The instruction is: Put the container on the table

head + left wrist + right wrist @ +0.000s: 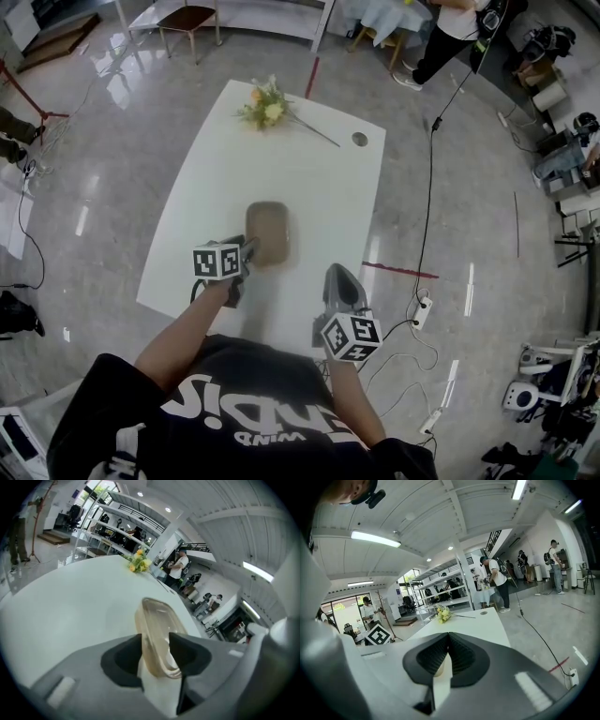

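A shallow, brownish see-through container (269, 230) lies near the middle of the white table (319, 178). My left gripper (248, 251) is at its near left end. In the left gripper view the container's (157, 620) near end fills the gap of the left gripper (155, 639), and both dark pads lie against its rim. My right gripper (339, 272) hovers over the table's near edge, to the right of the container and apart from it. In its own view the right gripper (449, 641) has its jaws together with nothing held.
A bunch of yellow flowers (265, 105) lies at the table's far end, beside a round cable hole (360, 139). Cables and a power strip (422, 309) run over the floor on the right. A person (450, 37) stands beyond the table.
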The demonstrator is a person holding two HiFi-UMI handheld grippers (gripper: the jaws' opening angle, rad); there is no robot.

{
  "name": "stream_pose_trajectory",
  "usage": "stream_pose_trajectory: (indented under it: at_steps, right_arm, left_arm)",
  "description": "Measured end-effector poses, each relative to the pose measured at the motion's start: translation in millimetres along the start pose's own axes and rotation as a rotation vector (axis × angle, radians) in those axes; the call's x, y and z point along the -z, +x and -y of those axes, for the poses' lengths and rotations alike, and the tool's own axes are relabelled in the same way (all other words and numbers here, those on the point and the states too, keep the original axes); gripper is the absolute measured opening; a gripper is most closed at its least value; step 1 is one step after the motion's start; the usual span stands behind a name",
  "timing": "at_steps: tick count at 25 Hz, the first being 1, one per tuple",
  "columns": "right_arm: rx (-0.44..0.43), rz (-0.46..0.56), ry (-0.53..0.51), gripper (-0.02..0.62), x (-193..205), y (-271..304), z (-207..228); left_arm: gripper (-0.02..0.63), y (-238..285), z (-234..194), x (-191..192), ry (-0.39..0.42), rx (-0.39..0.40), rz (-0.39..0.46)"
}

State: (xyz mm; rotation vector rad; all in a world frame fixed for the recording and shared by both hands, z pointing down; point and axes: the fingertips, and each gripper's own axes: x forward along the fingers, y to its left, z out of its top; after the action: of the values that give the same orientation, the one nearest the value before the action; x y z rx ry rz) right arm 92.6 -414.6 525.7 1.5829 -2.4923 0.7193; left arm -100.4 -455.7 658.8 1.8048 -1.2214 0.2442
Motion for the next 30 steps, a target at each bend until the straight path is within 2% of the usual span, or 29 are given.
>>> stream_pose_trajectory:
  at_steps: [5, 11, 19, 25, 30]
  right_arm:
    - [-0.007, -0.003, -0.002, -0.002, -1, -1, 1]
    - [-0.016, 0.004, -0.011, -0.002, -1, -4, -2]
    - [-0.032, 0.021, -0.034, -0.002, -2, -17, -9]
    - [-0.041, 0.05, -0.057, -0.002, -12, -32, -16]
    - [-0.05, 0.06, -0.083, -0.002, -11, -46, -24]
  left_arm:
    - [0.186, -5, 2, -5, 0.05, -0.025, 0.013]
    - [0.186, -23, 10, -32, 0.207, -0.061, 0.075]
    - [0.186, -71, 56, -64, 0.422, -0.032, 0.216]
    - [0.186, -114, 85, -70, 0.489, -0.004, 0.316]
    - [0.166, -152, 101, -60, 0.55, 0.019, 0.405]
